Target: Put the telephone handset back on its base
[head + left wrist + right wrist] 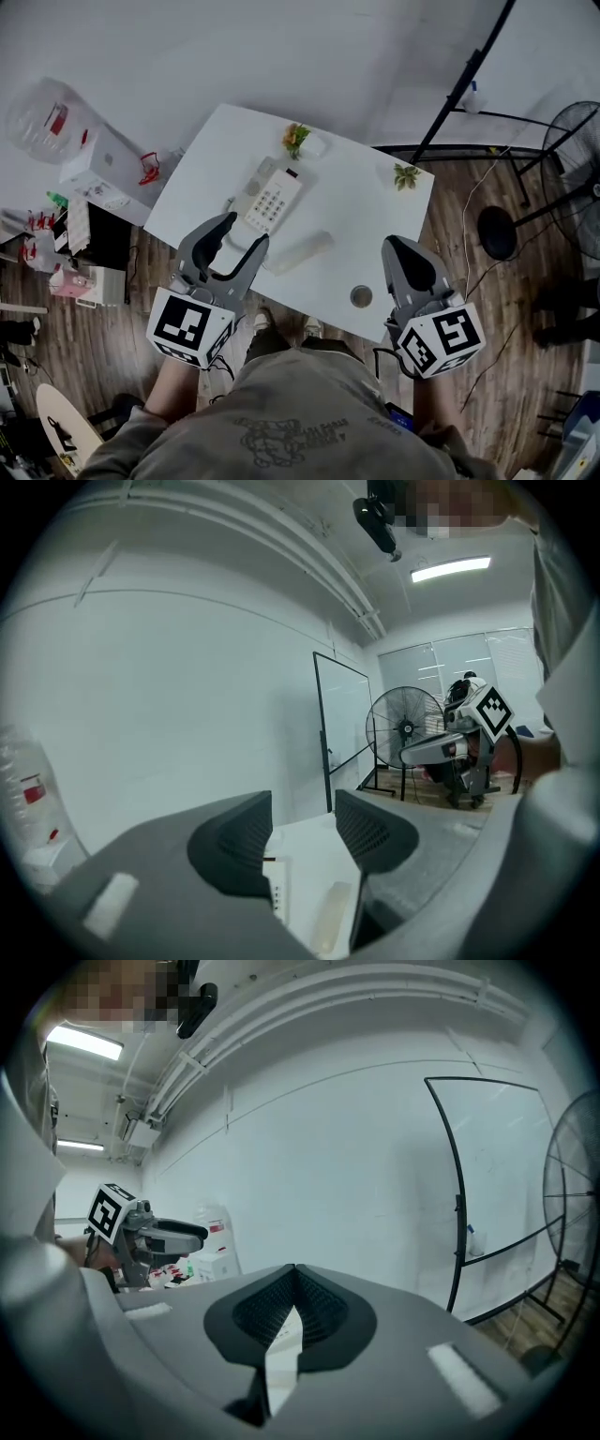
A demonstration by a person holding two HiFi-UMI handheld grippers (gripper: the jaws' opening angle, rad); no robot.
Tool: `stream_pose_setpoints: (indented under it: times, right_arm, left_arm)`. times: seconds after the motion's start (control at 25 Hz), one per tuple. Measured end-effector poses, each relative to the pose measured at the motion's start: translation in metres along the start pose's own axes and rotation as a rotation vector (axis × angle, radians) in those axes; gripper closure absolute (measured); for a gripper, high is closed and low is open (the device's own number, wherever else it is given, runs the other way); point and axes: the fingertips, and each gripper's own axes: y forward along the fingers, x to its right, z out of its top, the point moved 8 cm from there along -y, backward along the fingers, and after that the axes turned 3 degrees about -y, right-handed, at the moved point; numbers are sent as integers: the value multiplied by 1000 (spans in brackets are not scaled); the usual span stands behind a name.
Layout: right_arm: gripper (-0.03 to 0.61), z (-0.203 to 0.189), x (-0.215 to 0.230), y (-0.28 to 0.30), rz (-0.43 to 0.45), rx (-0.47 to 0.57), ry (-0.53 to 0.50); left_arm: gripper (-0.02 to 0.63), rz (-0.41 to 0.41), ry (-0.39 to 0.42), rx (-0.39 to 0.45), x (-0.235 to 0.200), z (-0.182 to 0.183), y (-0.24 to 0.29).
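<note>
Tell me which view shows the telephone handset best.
The head view: the handset lies whole on the white table, off its base. The left gripper view catches only part of it between open jaws. The right gripper view shows no handset, only shut jaws.

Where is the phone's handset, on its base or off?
Off. The handset lies flat on the table, beside the base, not in its cradle.
</note>
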Motion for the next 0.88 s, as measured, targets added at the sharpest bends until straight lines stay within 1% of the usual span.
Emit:
stream_pose_setpoints:
  times: [0.28,0.48,0.68,0.88]
  right_arm:
    - [549,9,2,10,-90,11,7]
    - [549,16,-7,25,-170,19,12]
    - [549,22,-20,39,-275,30,25]
    - [549,27,-46,47,-397,42,48]
  left_arm:
    - [402,-95,11,-2,-19,9,25]
    - [401,-175,24,14,-44,13,39]
    - [402,-282,44,23,-71,13,54]
    - [401,-401,72,22,-97,15,64]
